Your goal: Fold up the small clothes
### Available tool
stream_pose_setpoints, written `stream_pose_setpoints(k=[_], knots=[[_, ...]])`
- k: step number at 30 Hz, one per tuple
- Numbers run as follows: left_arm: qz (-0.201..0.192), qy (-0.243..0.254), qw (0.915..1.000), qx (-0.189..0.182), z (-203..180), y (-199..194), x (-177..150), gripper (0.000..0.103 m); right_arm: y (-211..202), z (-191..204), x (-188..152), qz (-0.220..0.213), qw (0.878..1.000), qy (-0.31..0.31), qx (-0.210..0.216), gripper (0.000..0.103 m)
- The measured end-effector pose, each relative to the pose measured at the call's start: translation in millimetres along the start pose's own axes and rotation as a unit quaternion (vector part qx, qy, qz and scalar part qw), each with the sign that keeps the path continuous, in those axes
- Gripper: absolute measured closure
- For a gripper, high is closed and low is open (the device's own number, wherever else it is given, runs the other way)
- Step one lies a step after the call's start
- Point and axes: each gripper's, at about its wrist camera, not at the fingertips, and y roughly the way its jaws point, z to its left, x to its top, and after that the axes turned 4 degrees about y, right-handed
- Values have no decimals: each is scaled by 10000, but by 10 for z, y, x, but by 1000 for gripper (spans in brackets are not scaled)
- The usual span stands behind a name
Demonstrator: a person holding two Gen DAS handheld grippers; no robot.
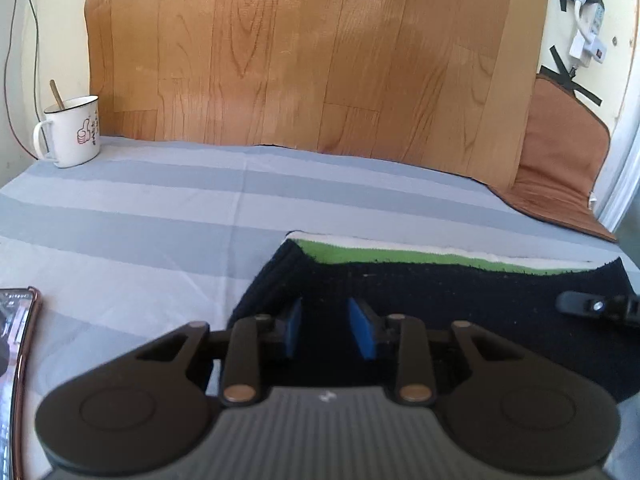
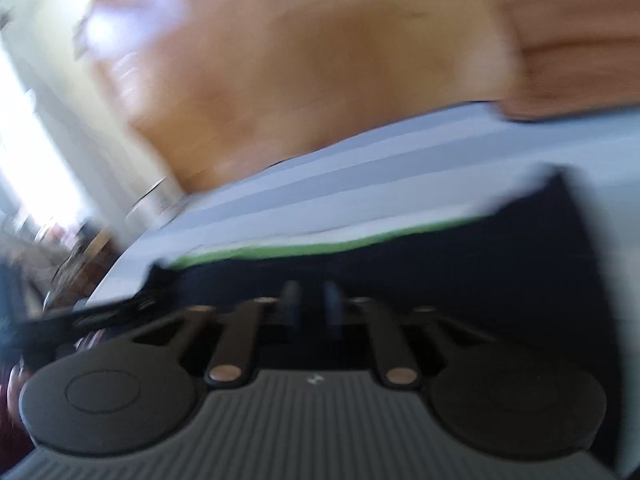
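A dark navy garment with a green and white band along its far edge lies flat on the grey-striped sheet. My left gripper hovers over the garment's left part, its blue pads apart and nothing between them. The other gripper's tip shows at the garment's right edge. In the right wrist view, which is blurred, my right gripper is over the same garment, its fingers a narrow gap apart, with nothing seen between them.
A white mug with a spoon stands at the far left of the sheet. A phone lies at the left edge. A wood-pattern board leans behind the bed, and a brown cushion sits at the right.
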Motion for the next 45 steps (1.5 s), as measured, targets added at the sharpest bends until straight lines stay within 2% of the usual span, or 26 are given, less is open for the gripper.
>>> stream_pose_setpoints(k=[3,5,7,12,18,23,29,34,45], knots=[[-89,187,9997,127,-27,13,-40,76,-335,-346,-1,-450,9974,556,132,103],[-206,339,9989,258,-49,9,-88,75,-392,-388,-45,-663,9962,548,-145,103],[-251,388,9984,318,-57,10,-87,75,-407,-458,-90,-758,9953,598,4,103],[-276,391,9985,260,-32,-14,-71,75,-443,-505,-96,-751,9950,661,63,103],[-580,635,9956,375,-87,-40,-186,75,-389,-437,-88,-797,9952,561,43,103],[-614,618,9954,389,-94,-55,-200,74,-402,-418,-104,-824,9955,459,23,102],[-720,628,9947,379,-97,-115,-248,70,-402,-390,-117,-859,9957,360,13,99],[-797,703,9935,404,-123,-149,-267,61,-392,-349,-126,-892,9957,239,-61,98],[-866,784,9920,484,-166,-152,-284,59,-375,-343,-123,-914,9956,178,-87,97]])
